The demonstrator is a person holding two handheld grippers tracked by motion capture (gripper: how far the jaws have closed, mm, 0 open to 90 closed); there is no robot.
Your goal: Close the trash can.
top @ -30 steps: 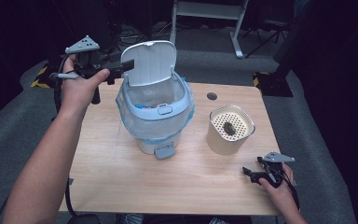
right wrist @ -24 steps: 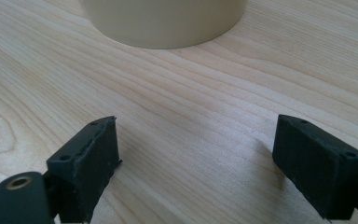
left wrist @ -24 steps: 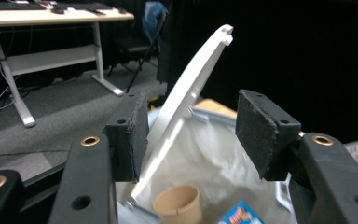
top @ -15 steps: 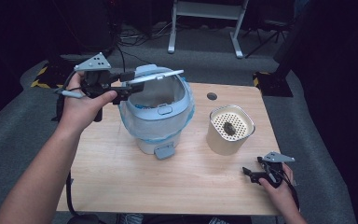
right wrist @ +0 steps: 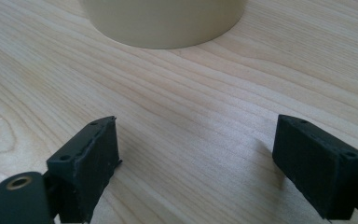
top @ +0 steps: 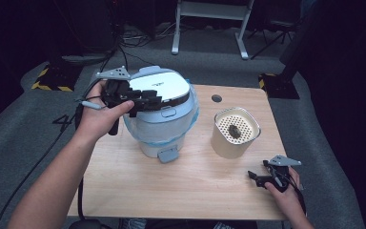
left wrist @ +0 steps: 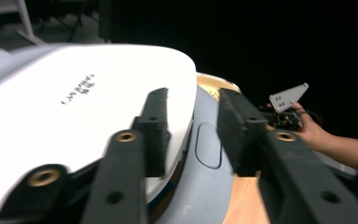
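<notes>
A white and pale blue lidded appliance (top: 162, 124) stands at the table's back left, its white lid (top: 159, 88) (left wrist: 74, 93) lying down on the body. My left gripper (top: 150, 98) (left wrist: 191, 116) lies across the lid's front edge. Its jaws have just been closing, and a gap stays between them. One pad (left wrist: 156, 126) rests over the white lid, the other (left wrist: 235, 126) over the blue-grey body; neither presses on anything. My right gripper (top: 255, 176) (right wrist: 196, 144) rests open on the wood at the front right, with bare table between its pads.
A cream round container (top: 233, 133) (right wrist: 163, 18) with a perforated insert stands right of the appliance, just beyond my right gripper. The wooden table (top: 171, 186) has a small hole (top: 216, 98) at the back. Cables and stand legs lie on the grey floor behind.
The appliance's lid has swung from upright down onto the body, my left gripper following it forward and down. My right gripper has stayed put.
</notes>
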